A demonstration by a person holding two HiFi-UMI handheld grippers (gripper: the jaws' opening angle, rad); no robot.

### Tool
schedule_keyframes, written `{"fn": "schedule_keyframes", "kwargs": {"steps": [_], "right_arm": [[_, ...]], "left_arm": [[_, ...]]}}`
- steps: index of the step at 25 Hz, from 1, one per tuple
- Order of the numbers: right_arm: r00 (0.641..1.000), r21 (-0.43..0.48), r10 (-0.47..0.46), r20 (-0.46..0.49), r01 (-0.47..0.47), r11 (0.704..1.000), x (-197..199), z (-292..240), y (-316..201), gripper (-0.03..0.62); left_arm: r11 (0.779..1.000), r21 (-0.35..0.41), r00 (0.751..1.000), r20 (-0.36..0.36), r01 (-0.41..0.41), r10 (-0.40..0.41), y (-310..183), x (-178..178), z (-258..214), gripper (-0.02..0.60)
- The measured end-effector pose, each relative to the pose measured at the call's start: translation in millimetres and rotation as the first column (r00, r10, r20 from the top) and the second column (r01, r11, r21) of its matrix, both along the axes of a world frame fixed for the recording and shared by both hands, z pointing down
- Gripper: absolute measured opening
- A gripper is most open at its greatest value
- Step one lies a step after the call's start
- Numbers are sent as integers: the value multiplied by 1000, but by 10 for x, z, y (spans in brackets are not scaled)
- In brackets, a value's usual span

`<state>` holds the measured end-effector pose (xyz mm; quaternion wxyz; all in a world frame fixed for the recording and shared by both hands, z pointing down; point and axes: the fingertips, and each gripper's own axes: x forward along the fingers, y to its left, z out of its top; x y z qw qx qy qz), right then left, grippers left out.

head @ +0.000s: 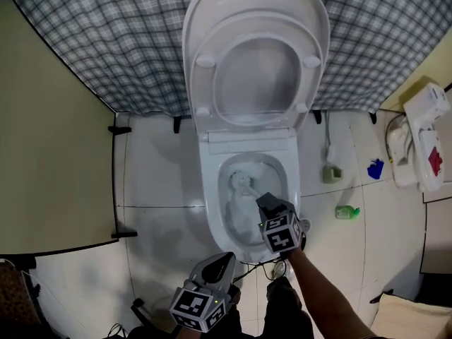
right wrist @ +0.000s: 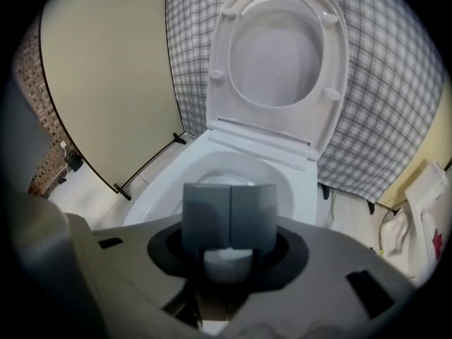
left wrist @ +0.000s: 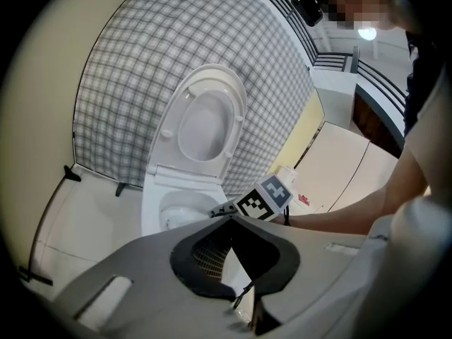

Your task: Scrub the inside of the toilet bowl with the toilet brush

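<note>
Toilet brush (head: pixel 242 183) inside toilet bowl (head: pixel 210 189); bottle (head: pixel 347 212) on floor (head: pixel 159 179) right.

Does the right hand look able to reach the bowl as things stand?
Probably yes: seat and lid stand up, nothing covers the bowl, and the right tongs hold the brush, head inside it.

A bathroom: a white toilet (head: pixel 210 189) with its lid (head: pixel 258 20) raised stands on a pale tiled floor (head: pixel 159 189), a checked curtain (head: pixel 106 34) behind, a partition (head: pixel 49 154) left, cleaning bottles (head: pixel 347 212) right.
</note>
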<state>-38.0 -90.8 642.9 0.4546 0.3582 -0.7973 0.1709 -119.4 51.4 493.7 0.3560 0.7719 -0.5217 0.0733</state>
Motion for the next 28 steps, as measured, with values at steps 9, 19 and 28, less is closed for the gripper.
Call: {"fn": "schedule_keyframes", "kwargs": {"steps": [9, 19, 28], "right_arm": [[987, 20, 40, 157, -44, 999, 612, -815, 253, 173], [902, 67, 210, 378, -253, 965, 2191, -1949, 575, 172], [903, 18, 377, 205, -389, 921, 3362, -1378, 1009, 172]], "left_arm": [[999, 35, 999, 38, -29, 28, -105, 284, -270, -12], [984, 66, 985, 57, -166, 163, -226, 1177, -514, -12], [955, 25, 954, 41, -297, 295, -90, 2172, -146, -12]]}}
